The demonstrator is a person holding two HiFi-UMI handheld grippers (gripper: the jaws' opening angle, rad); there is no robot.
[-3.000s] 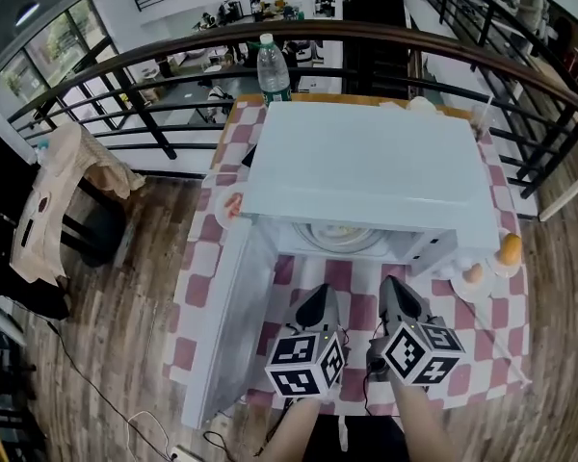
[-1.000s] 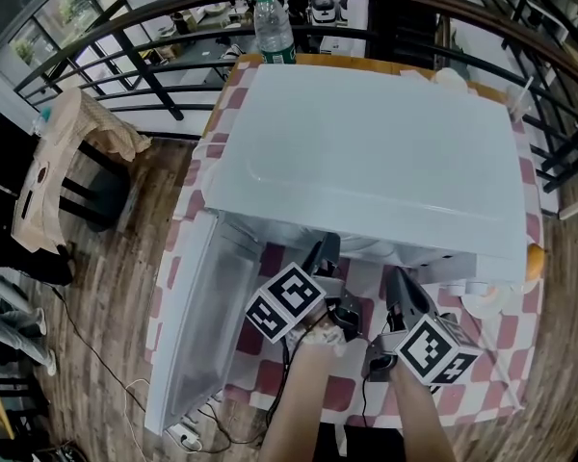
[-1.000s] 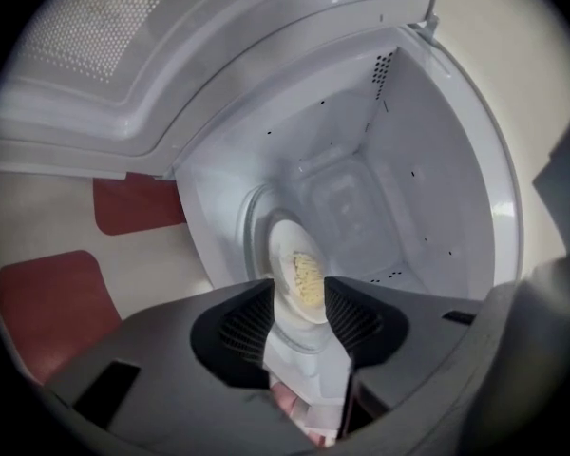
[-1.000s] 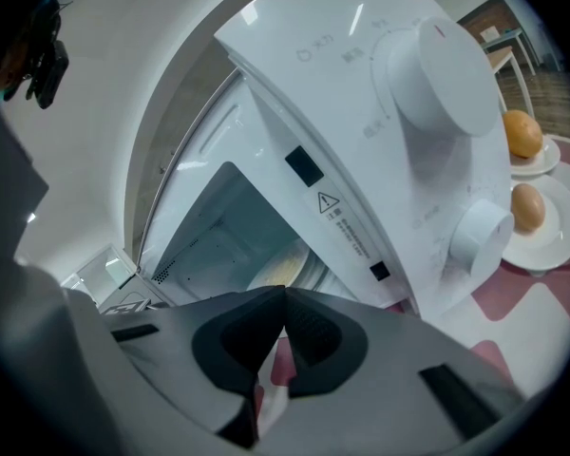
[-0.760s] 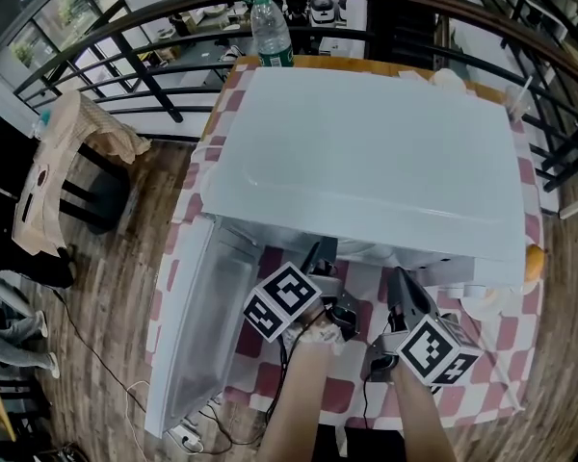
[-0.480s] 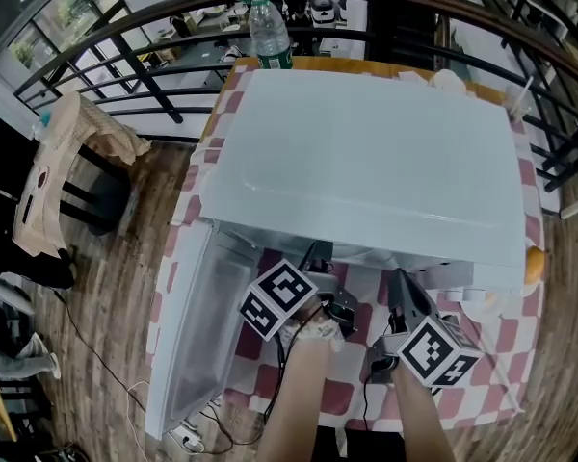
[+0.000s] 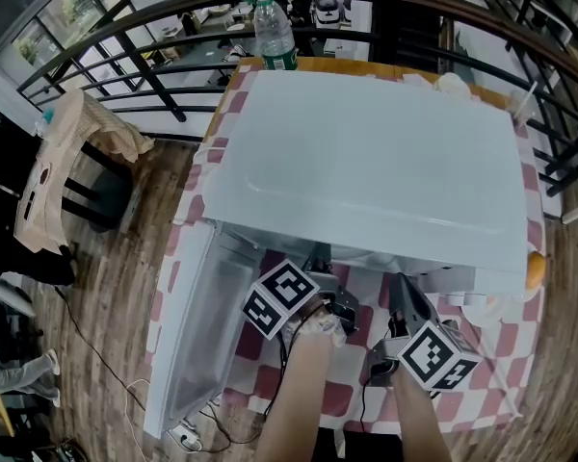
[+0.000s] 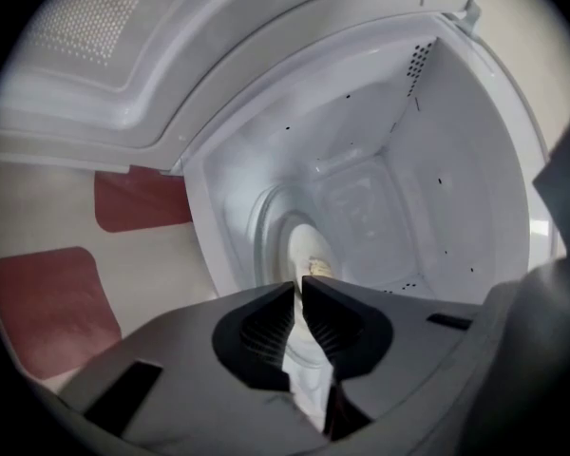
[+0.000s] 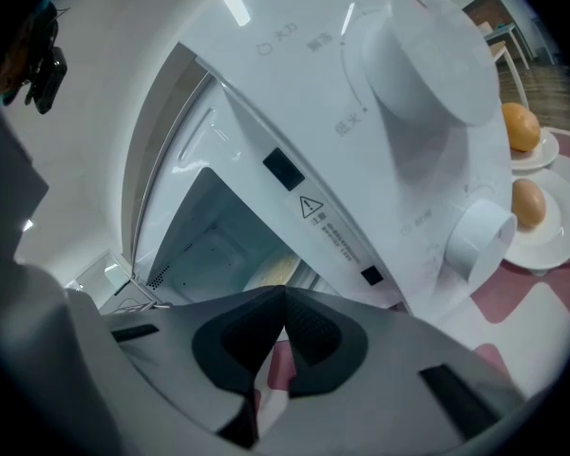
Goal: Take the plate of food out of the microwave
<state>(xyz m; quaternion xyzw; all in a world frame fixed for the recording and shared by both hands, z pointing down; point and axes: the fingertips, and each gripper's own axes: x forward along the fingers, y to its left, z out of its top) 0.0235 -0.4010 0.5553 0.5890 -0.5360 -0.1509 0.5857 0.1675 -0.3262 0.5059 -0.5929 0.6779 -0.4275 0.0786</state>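
The white microwave [image 7: 366, 152] stands on the checked tablecloth with its door [image 7: 197, 325] swung open to the left. Inside, on the turntable, lies a white plate [image 8: 304, 250] with a small pale piece of food [image 8: 318, 269]. My left gripper [image 8: 300, 285] reaches into the cavity. Its jaws are closing, and the plate's white rim lies between the pads. In the head view the left gripper [image 7: 320, 261] has its tips hidden under the microwave's top edge. My right gripper [image 9: 285, 294] is shut and empty. The right gripper [image 7: 402, 296] hovers before the control panel [image 9: 361, 112].
Two small white plates with an orange [image 9: 522, 126] and an egg [image 9: 526, 202] sit right of the microwave. A water bottle [image 7: 275, 37] stands behind it. A black railing [image 7: 154, 75] runs along the table's far side, and a chair with cloth [image 7: 67, 162] is at the left.
Since three seconds ago the view has moved over the microwave and my left gripper has gone forward into its opening. Over the last second both grippers have barely shifted.
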